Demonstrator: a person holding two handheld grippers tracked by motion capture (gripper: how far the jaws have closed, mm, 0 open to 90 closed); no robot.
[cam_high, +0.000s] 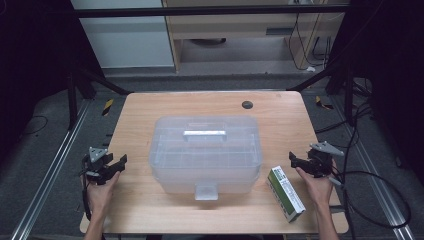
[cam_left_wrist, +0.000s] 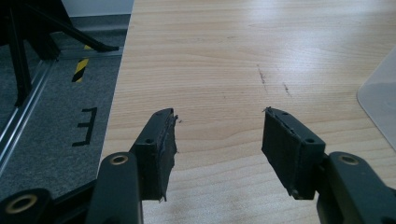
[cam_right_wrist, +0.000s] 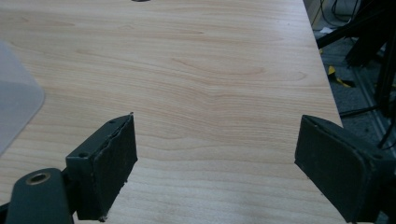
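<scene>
Left gripper (cam_high: 114, 167): jaws spread, nothing between them.
Right gripper (cam_high: 295, 161): jaws spread wide, bare table (cam_right_wrist: 210, 70) between.
Plastic box (cam_high: 206, 152): beyond both grippers' jaws.
Green carton (cam_high: 285, 193): beside right gripper.

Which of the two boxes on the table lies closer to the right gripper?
The small green and white carton, lying flat just beside the right gripper. The big clear plastic box with the latch stands farther off, mid-table.

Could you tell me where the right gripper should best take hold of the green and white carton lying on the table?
Probably across its narrow width near mid-length, coming from above: the carton lies flat, long and slim, beside the open right gripper.
</scene>
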